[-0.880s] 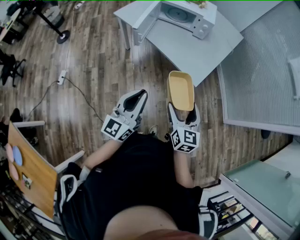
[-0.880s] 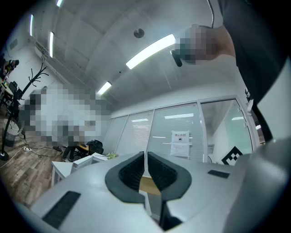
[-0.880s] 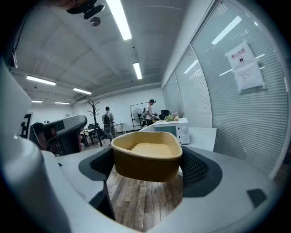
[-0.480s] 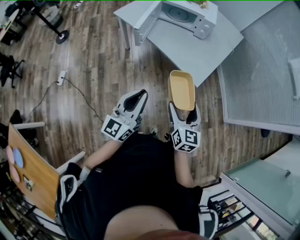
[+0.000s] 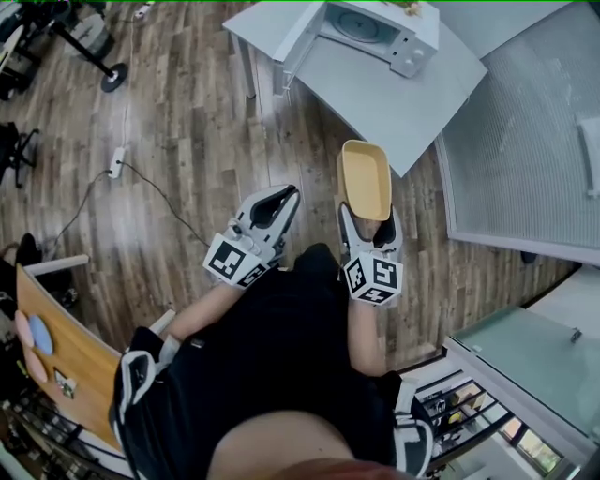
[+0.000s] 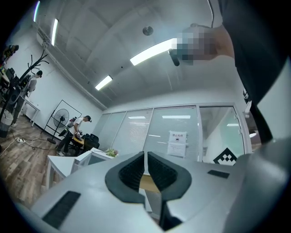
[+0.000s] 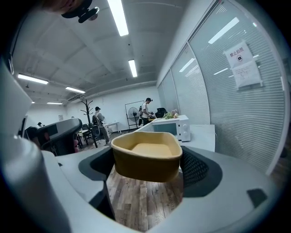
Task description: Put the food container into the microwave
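Note:
A yellow food container (image 5: 365, 178) is held out level in front of me, and my right gripper (image 5: 367, 221) is shut on its near end. In the right gripper view the container (image 7: 146, 154) fills the gap between the jaws. The white microwave (image 5: 370, 28) stands on a white table (image 5: 394, 94) ahead, its door (image 5: 298, 33) swung open to the left; the microwave (image 7: 175, 127) also shows beyond the container. My left gripper (image 5: 269, 206) hangs beside the right one, shut and empty, its pads (image 6: 132, 172) almost touching.
A glass partition with blinds (image 5: 525, 141) runs along the right. A wooden desk (image 5: 56, 347) sits at lower left. A power strip and cable (image 5: 114, 161) lie on the plank floor, with a stand base (image 5: 103, 70) beyond. People stand far off (image 7: 146, 109).
The whole view has shifted slightly as the person moves over the floor. Both grippers keep their pose and the container stays held in the right one.

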